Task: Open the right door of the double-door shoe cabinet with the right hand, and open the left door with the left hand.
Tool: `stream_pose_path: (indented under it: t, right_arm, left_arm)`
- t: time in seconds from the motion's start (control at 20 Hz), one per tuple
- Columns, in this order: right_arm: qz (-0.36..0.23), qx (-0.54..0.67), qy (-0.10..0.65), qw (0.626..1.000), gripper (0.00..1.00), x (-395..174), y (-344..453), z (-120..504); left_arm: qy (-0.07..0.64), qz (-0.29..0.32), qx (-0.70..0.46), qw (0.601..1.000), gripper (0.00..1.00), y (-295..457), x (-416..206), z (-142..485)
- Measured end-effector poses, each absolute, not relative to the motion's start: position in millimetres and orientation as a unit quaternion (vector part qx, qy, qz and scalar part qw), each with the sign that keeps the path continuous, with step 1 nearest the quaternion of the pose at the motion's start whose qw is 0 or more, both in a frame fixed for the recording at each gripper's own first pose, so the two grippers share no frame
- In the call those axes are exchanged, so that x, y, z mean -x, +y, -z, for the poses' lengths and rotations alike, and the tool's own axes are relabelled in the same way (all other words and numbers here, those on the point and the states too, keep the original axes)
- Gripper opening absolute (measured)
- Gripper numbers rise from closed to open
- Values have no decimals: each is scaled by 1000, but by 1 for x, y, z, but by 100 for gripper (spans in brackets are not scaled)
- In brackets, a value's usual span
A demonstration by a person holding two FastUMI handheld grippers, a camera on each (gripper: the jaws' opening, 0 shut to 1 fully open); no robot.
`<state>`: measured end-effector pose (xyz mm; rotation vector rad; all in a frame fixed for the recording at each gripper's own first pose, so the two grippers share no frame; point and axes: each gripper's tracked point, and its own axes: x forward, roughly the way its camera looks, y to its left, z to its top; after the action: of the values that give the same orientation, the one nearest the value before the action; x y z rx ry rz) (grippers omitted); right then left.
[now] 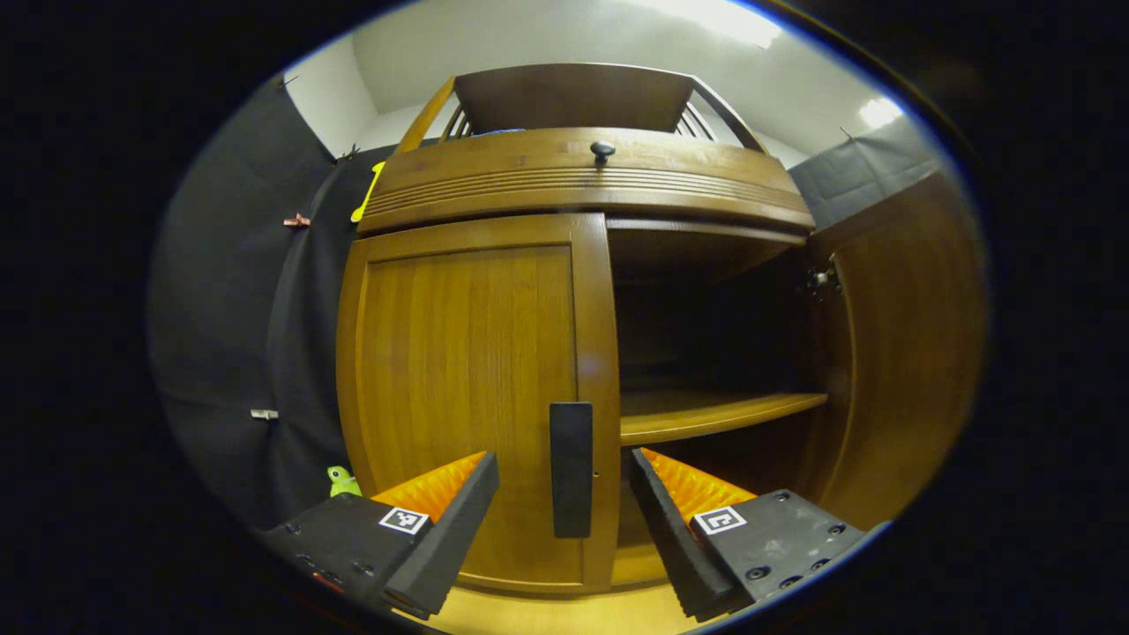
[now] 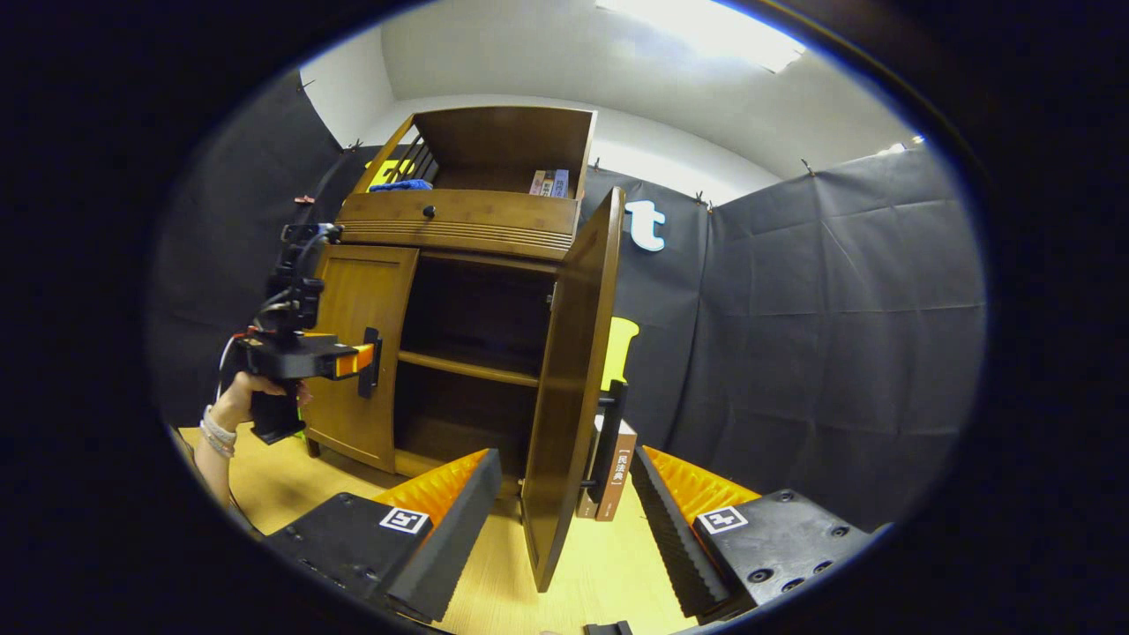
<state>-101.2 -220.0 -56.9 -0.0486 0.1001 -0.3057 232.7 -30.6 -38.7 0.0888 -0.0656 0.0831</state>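
In the left gripper view, the left gripper (image 1: 564,520) has its two fingers spread apart, and the dark handle (image 1: 571,470) of the left door (image 1: 467,397) stands between them, a little beyond the tips; neither finger presses on it. The handle is a narrow bar with its long axis upright, fixed near the right edge of this door, which lies closed and flat against the shoe cabinet (image 1: 582,172). To the right, the right door (image 1: 900,344) is swung wide open, and the inner shelf (image 1: 714,413) is visible. In the right gripper view, the right gripper (image 2: 564,520) is also spread open, with the edge of the open right door (image 2: 569,379) between its fingers but farther off, not touching them. This door stands upright and its free edge points toward the near side. Its handle (image 2: 609,445) is on the right face, vertical. Farther left in this view, a hand (image 2: 251,392) holds the left gripper (image 2: 366,362) level, pointing right at the left door (image 2: 357,344), with the wrist below it. A book (image 2: 613,481) stands on the floor (image 2: 520,600) just behind the open door.
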Motion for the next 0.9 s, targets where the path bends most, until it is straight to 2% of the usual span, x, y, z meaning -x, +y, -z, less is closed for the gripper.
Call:
stream_pose_path:
  t: [0.15,0.35,0.5,0.6,0.7,0.9]
  right_arm:
    - [165,28,56,984,94,100,-233,68]
    - [173,13,64,983,95,101,-250,76]
    - [193,25,63,979,95,98,-267,79]
    - [195,20,65,979,95,96,-269,81]
    - [194,16,64,979,95,96,-269,80]
    - [202,25,62,977,95,99,-273,78]
  left_arm:
    - [-11,-48,-53,997,94,-27,-257,57]
    - [-33,-59,-39,997,89,-22,-271,53]
    - [-36,-45,-13,998,77,-21,-277,48]
    - [-22,-37,-3,999,64,-21,-283,51]
    - [-5,-23,3,1000,60,-25,-288,58]
    - [-14,-16,-18,1000,38,-30,-288,57]
